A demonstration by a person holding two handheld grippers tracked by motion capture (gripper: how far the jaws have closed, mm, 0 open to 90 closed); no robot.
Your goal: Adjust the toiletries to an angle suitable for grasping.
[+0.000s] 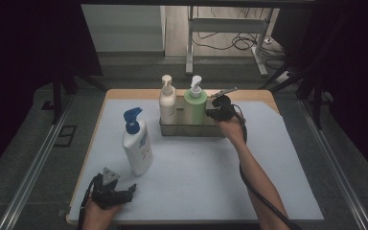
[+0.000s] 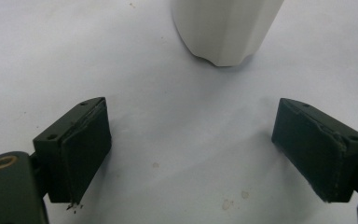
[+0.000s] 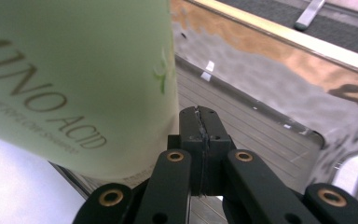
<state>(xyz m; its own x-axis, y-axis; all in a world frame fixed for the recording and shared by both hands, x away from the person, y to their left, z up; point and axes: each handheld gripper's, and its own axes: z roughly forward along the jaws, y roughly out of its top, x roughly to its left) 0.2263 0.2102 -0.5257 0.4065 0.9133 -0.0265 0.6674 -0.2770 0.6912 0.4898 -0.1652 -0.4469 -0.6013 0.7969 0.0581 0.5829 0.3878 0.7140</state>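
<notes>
Left gripper nearest, jaws spread wide, nothing between; blue-capped white bottle just ahead. Right gripper farther off, jaws pressed together, empty, inside metal tray; green bottle just beside jaws; white bottle beyond it.

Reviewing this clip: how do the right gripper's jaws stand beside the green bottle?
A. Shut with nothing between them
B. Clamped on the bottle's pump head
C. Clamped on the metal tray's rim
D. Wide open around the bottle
A. In the right gripper view the right gripper has its two pads pressed flat together, empty, beside the green bottle that stands in the metal tray.
</notes>
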